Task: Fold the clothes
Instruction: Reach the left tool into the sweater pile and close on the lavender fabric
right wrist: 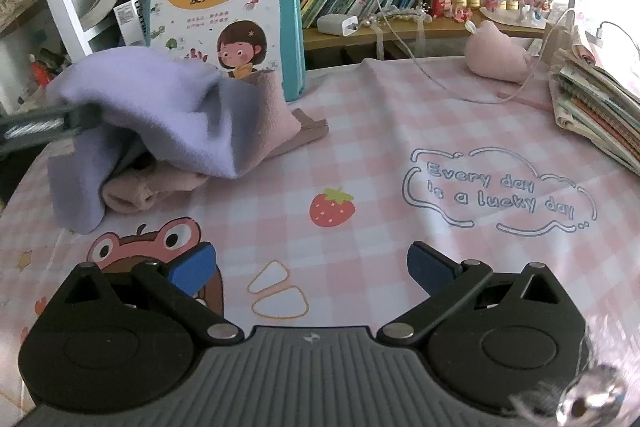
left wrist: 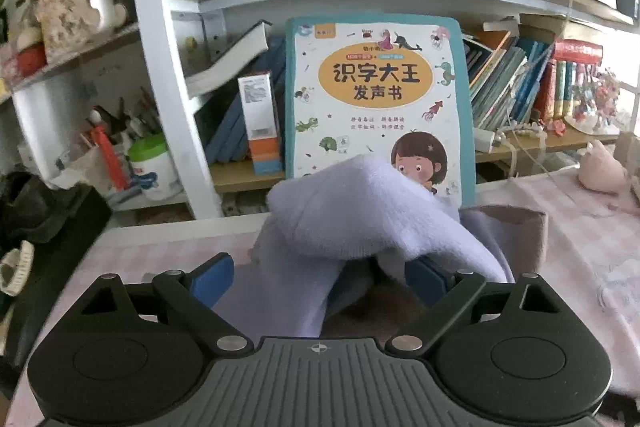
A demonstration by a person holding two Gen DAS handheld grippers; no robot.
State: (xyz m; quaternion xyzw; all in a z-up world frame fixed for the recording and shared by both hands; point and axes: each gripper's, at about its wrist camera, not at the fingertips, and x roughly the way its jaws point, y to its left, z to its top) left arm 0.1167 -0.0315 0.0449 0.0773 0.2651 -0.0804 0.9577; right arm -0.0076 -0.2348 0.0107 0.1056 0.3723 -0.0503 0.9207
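Left hand-held gripper (left wrist: 318, 281) gapes, purple garment (left wrist: 340, 223) draped across, hiding its right pad.

A lilac fleece garment (right wrist: 160, 115) lies bunched at the table's back left, humped up high in loose folds rather than flat. One flap hangs down to the tablecloth at its near left corner. Beneath and behind it sits a pink garment (right wrist: 276, 107) of similar soft cloth: a rolled, crumpled part pokes out under the lilac's near edge, and a flatter piece spreads out to the right. From the left wrist view the lilac cloth (left wrist: 344, 219) drapes in a peaked mound.
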